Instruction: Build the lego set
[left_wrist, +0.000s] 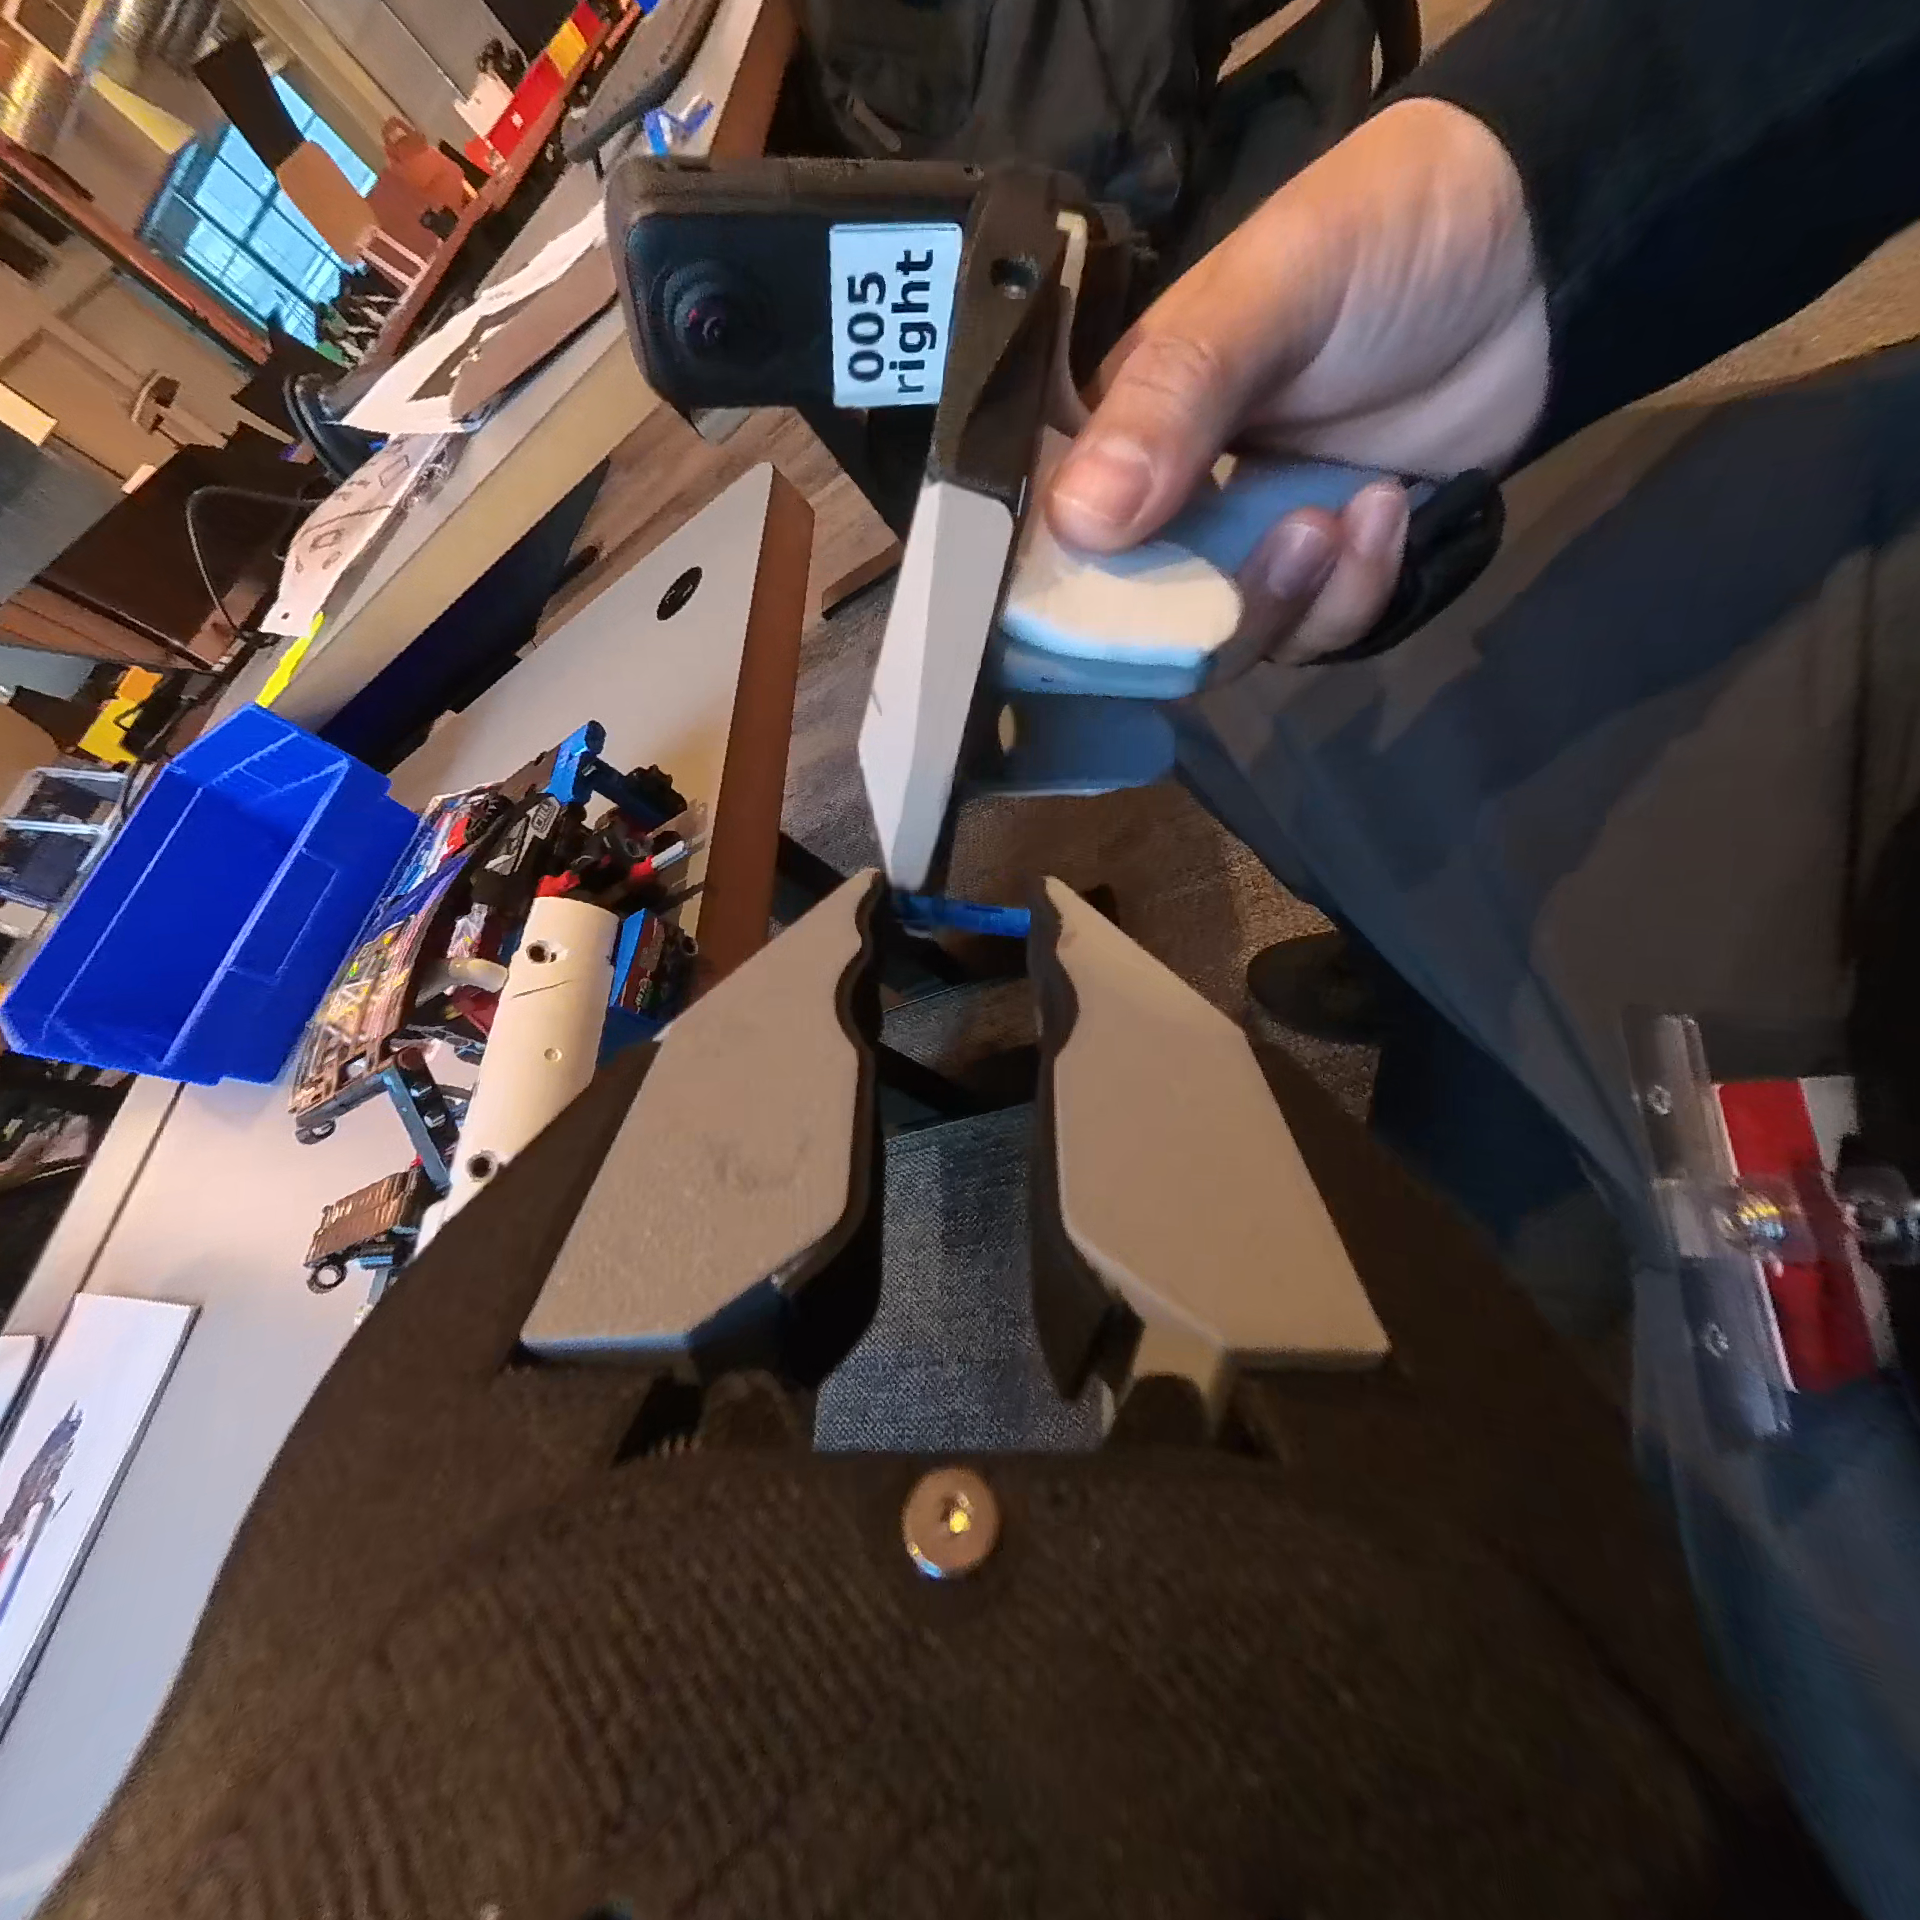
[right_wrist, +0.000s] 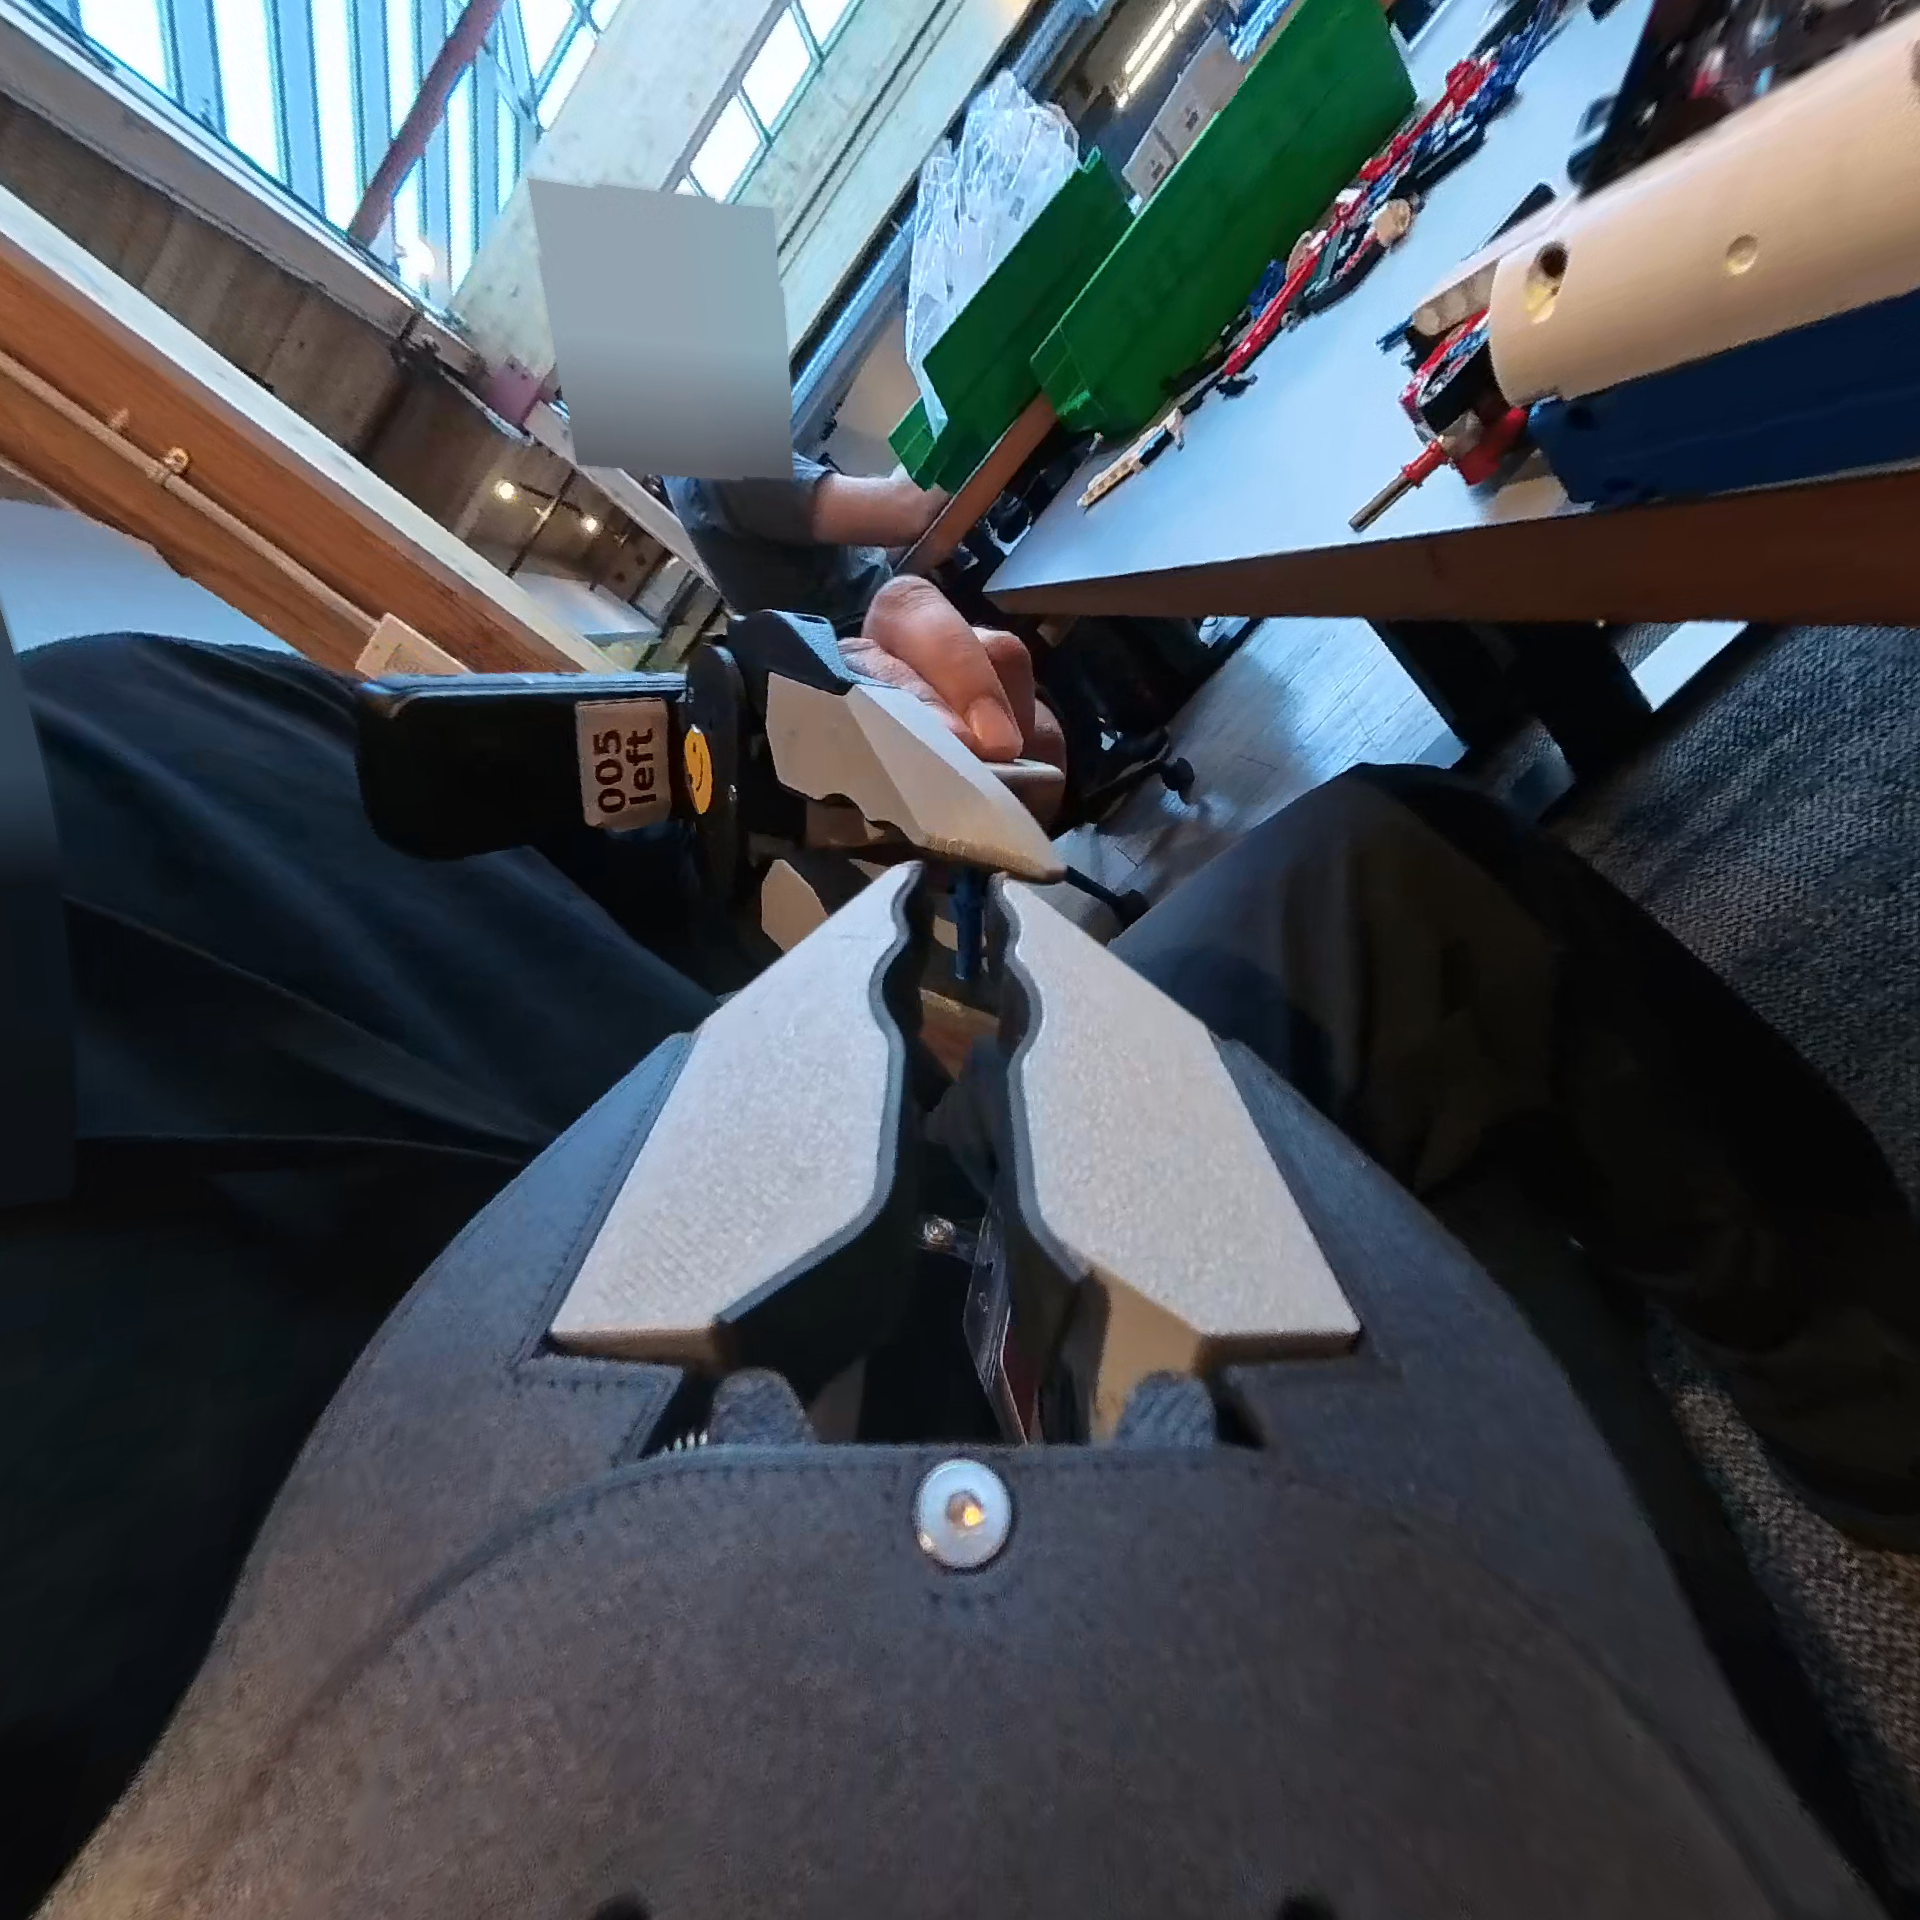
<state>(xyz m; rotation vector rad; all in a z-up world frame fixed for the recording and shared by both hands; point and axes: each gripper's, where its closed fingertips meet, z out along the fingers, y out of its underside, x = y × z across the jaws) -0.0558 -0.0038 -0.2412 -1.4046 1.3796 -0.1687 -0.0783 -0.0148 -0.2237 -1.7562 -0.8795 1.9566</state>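
Observation:
A small blue lego piece (left_wrist: 958, 916) spans the gap between my left gripper's (left_wrist: 961, 909) fingertips, held off the table over the carpet. My right gripper (left_wrist: 902, 862) comes down from above and its shut tip meets the piece's left end. In the right wrist view the same blue piece (right_wrist: 969, 927) sits upright between my right gripper's (right_wrist: 961, 894) nearly closed fingertips. The left gripper (right_wrist: 1039, 868) reaches in from the left and touches the piece at its tip. The partly built lego model (left_wrist: 561, 862) lies on the table to the left.
A blue bin (left_wrist: 197, 894) and a white tube-shaped part (left_wrist: 540, 1039) are on the table (left_wrist: 665, 644), with an instruction sheet (left_wrist: 62, 1455) nearer. Green bins (right_wrist: 1143, 291), loose lego parts (right_wrist: 1340, 260) and a seated person (right_wrist: 769, 520) are across the table. My legs are below. Left and right tips are no more than a few centimetres apart.

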